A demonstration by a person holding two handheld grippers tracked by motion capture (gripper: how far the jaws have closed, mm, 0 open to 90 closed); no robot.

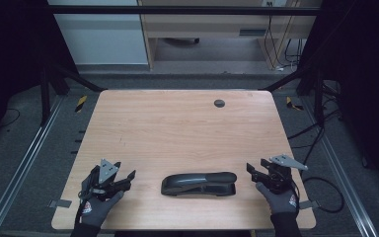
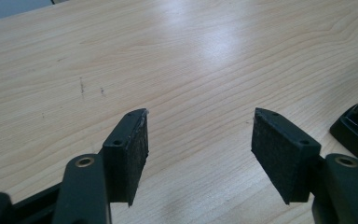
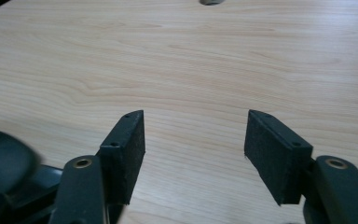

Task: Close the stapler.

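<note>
A pale wooden bench (image 1: 177, 128) stands in a dim room. The black stapler (image 1: 199, 183) lies between the two grippers, just right of the left gripper (image 1: 126, 178) and just left of the right gripper (image 1: 251, 169). Both grippers stand apart and empty. The stapler looks rigid, fairly heavy and smooth, so it is best pinched across its narrow body. A small dark grommet (image 1: 219, 103) lies far ahead; nothing blocks the way.

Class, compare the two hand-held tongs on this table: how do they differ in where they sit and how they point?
The left tongs sit left of the black stapler, pointing right toward it; the right tongs sit right of it, pointing left. Shared: both stand open with nothing between the pads, held in gloved hands over the wooden table.
</note>
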